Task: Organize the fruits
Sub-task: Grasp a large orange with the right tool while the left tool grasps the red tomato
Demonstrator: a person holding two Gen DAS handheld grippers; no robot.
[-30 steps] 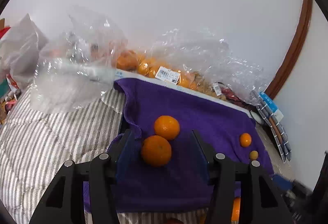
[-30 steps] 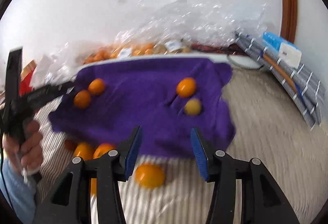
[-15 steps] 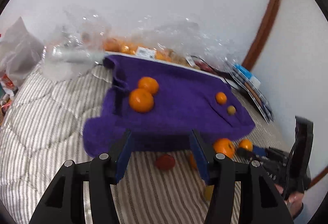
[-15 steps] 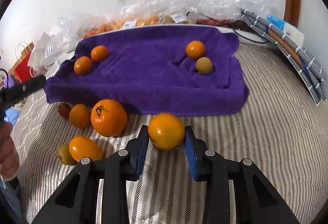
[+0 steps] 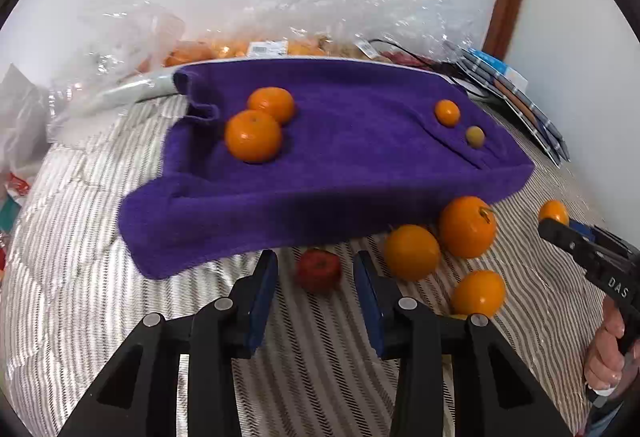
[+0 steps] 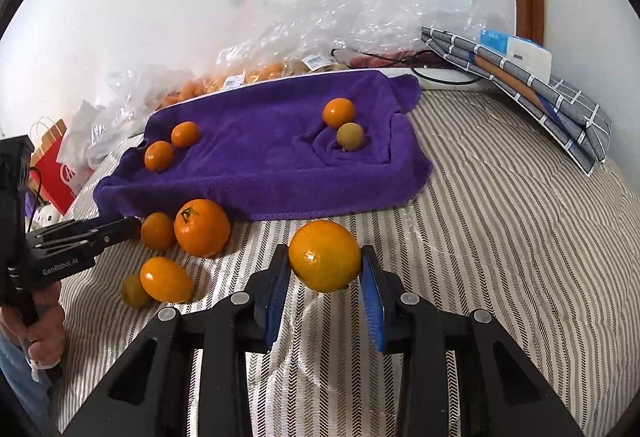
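My right gripper (image 6: 325,269) is shut on a large orange (image 6: 324,255) and holds it just above the striped bed, in front of the purple towel (image 6: 264,157). The towel carries two mandarins (image 6: 172,149) at its left and a small orange with a yellowish fruit (image 6: 350,136) at its right. My left gripper (image 5: 316,277) is open, with a small red fruit (image 5: 319,270) lying between its fingertips. Beside it lie several oranges (image 5: 466,225) on the bed. The right gripper with its orange shows at the right edge of the left wrist view (image 5: 554,215).
Plastic bags of fruit (image 6: 248,75) lie along the wall behind the towel. A folded grey checked cloth (image 6: 532,89) leans at the back right. A red paper bag (image 6: 52,165) stands at the left. The striped bedding (image 6: 500,237) spreads to the right.
My right gripper has closed on the large orange and lifted it slightly. My left gripper has drawn back from the towel, narrowed, and come down around the red fruit.
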